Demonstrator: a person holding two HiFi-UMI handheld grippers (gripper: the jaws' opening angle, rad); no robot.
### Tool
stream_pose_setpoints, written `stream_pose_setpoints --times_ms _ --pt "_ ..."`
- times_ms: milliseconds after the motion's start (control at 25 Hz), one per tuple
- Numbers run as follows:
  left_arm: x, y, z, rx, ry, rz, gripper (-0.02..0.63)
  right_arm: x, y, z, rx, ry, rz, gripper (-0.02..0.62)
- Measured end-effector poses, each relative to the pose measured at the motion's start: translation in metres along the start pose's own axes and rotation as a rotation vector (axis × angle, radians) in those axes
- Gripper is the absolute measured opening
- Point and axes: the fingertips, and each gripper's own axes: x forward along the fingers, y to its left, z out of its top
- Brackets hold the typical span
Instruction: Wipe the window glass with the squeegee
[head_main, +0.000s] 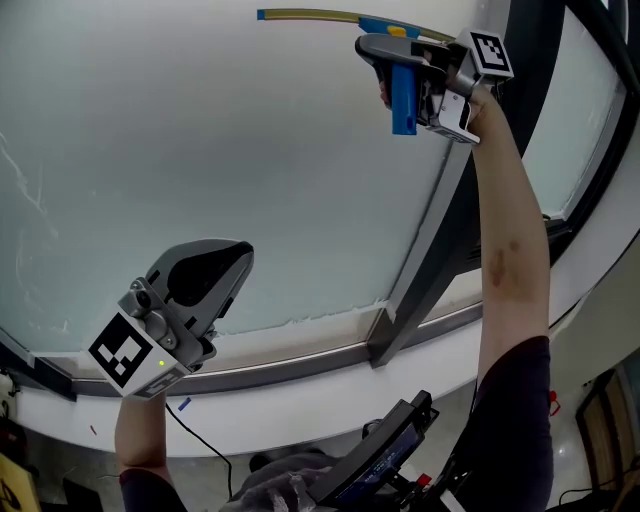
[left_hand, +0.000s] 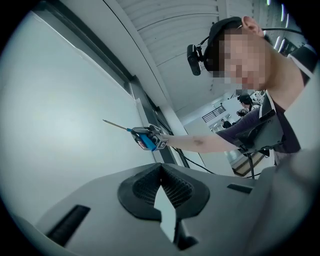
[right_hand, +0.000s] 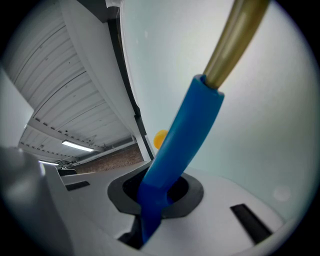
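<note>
My right gripper (head_main: 385, 62), at one o'clock, clamps the seemingly light, stiff squeegee (head_main: 320, 15) by its blue handle (head_main: 403, 100), while my left gripper (head_main: 235, 262) is closed and empty.

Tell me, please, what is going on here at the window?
A person is working on the window glass with a squeegee. The right hand-held gripper is shut on the squeegee's blue handle, arm stretched up, with the blade at the upper part of the pane. The left hand-held gripper is low near the sill, jaws together and holding nothing.
</note>
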Motion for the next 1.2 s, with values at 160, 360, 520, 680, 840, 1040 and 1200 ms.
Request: stream_pose_setpoints --times_ms 160,360,520,680,840,1040,1200 --pt "-0.004 -0.006 -0.034 -0.01 0.04 0.003 0.005 -0.006 -0.01 -0.022 0.007 0.0 0.005 0.029" --pt "-0.006 -0.007 -0.04 -0.055 0.045 0.007 0.005 -0.003 -0.006 -0.026 0.009 0.007 0.014 0.029" --pt "-0.009 -0.011 -0.058 -0.082 0.047 0.017 0.005 -0.009 -0.016 -0.046 0.015 0.007 0.016 0.029" --pt "-0.012 -0.013 -0.068 -0.113 0.05 0.026 0.005 -0.013 -0.02 -0.057 0.018 0.01 0.02 0.029" --pt "-0.015 -0.013 -0.073 -0.165 0.055 0.029 0.005 -0.012 -0.018 -0.056 0.022 0.016 0.021 0.029" --pt "-0.025 -0.017 -0.104 -0.215 0.069 0.038 0.005 -0.016 -0.033 -0.082 0.019 0.018 0.024 0.029" --pt "-0.034 -0.014 -0.116 -0.247 0.076 0.051 0.005 -0.017 -0.039 -0.094 0.016 0.01 0.026 0.031"
